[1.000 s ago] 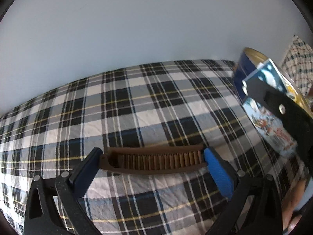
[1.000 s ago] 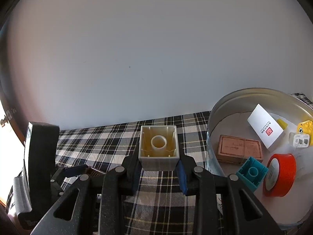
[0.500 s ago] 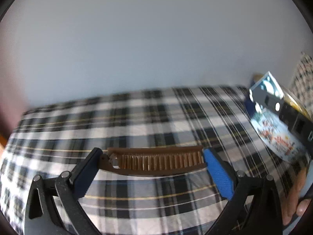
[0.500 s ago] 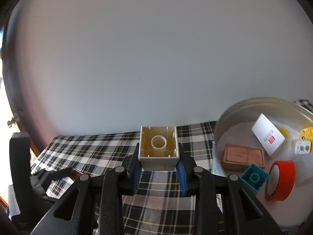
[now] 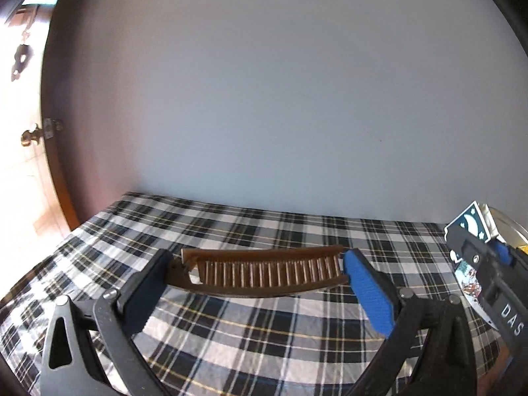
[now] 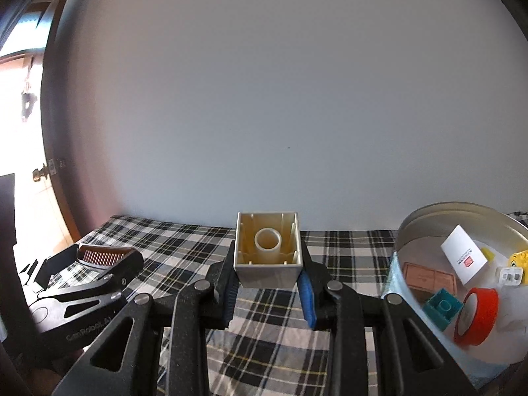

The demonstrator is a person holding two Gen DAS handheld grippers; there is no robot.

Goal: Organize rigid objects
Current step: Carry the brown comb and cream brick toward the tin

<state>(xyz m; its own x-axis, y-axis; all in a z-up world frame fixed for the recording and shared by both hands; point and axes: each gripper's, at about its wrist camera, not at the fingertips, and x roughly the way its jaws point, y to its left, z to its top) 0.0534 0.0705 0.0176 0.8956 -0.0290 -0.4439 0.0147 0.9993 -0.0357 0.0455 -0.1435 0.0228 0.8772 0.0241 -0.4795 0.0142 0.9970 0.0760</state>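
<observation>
My left gripper (image 5: pixel 257 269) is shut on a brown comb (image 5: pixel 260 274), gripped by its two ends and held crosswise above the plaid tablecloth (image 5: pixel 264 330). In the right wrist view that same left gripper (image 6: pixel 99 264) and its comb (image 6: pixel 102 255) sit low at the left. My right gripper (image 6: pixel 267 277) is shut on a cream toy brick (image 6: pixel 268 250), hollow underside facing the camera, held above the cloth. A round metal tin (image 6: pixel 429 211) stands to the right of it.
The tin holds a red tape roll (image 6: pixel 477 316), a teal brick (image 6: pixel 442 307), a brown slab (image 6: pixel 427 277), a white card (image 6: pixel 462 257) and small yellow and white pieces. A grey wall rises behind the table. A wooden door frame (image 5: pixel 56 165) stands at the left.
My left gripper swung left and tilted up with the comb, so the door frame came into view and the tin slid to the right edge. My right gripper shifted a little leftward with the brick.
</observation>
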